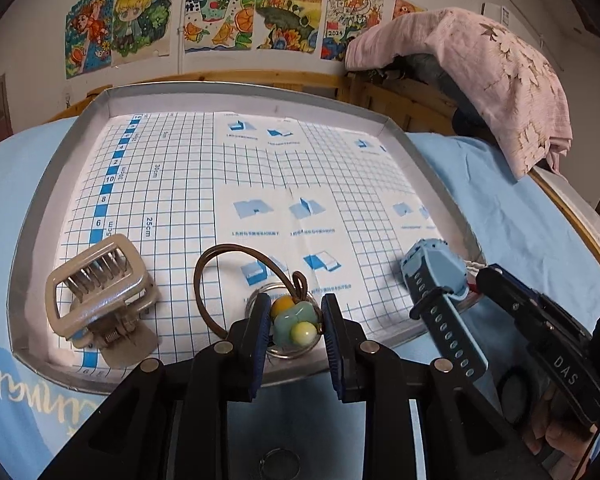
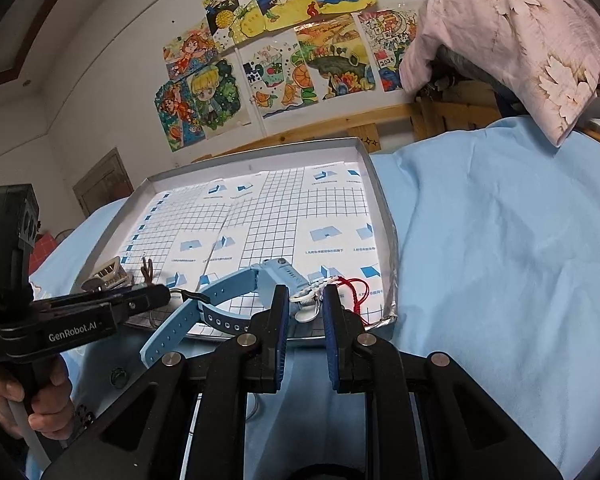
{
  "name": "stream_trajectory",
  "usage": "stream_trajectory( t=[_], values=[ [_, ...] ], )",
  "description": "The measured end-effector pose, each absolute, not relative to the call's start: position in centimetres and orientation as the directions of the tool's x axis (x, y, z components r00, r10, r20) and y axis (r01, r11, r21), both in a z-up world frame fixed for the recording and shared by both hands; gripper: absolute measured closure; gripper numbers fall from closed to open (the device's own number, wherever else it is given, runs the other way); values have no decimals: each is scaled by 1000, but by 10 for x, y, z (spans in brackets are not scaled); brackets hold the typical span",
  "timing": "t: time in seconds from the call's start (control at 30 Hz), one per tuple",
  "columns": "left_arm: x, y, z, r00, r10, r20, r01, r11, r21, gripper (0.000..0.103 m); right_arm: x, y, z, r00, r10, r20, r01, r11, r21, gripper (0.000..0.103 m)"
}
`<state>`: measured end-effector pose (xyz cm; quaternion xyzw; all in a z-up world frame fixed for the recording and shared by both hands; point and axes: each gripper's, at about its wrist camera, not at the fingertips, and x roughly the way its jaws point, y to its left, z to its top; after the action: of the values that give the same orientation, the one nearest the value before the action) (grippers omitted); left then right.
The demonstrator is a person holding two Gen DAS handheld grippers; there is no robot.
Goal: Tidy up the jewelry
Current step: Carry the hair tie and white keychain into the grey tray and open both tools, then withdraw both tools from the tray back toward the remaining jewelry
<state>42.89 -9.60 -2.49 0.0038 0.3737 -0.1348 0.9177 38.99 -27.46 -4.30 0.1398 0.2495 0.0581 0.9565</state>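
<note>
A silver tray (image 1: 235,90) lined with blue grid paper lies on a light blue sheet. My left gripper (image 1: 295,308) is shut on the green and yellow bead charm (image 1: 293,326) of a brown hair tie (image 1: 203,264), low over the tray's front edge with a clear ring around the charm. A beige claw clip (image 1: 99,292) lies in the front left corner. A blue watch (image 2: 275,272) rests at the tray's front, its strap hanging over the rim. My right gripper (image 2: 306,296) is shut on a white bracelet (image 2: 306,300) with a red cord (image 2: 354,292), at the front right corner.
A pink flowered cloth (image 2: 520,40) drapes over a wooden bed frame (image 1: 384,96) behind the tray on the right. Drawings (image 1: 219,12) hang on the wall. The blue sheet (image 2: 500,260) spreads right of the tray. A small dark round thing (image 2: 117,376) lies on the sheet.
</note>
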Motion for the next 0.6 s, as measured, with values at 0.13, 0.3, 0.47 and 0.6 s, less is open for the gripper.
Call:
stream_trajectory(
  t=[0.13, 0.3, 0.47, 0.6],
  values=[
    [426, -95, -22, 694, -243, -678, 247, 965, -92, 60, 389, -277, -45, 868, 176, -465, -28, 951, 308, 88],
    [416, -88, -14, 736, -250, -630, 240, 965, -103, 36, 387, -278, -47, 868, 178, -463, -26, 948, 317, 88],
    [403, -79, -7, 773, -234, -590, 207, 972, -113, 22, 383, -279, -45, 877, 175, -447, -27, 948, 317, 83],
    [385, -67, 2, 811, -222, -542, 170, 975, -145, 8, 370, -278, -36, 902, 156, -403, -28, 951, 307, 60]
  ],
)
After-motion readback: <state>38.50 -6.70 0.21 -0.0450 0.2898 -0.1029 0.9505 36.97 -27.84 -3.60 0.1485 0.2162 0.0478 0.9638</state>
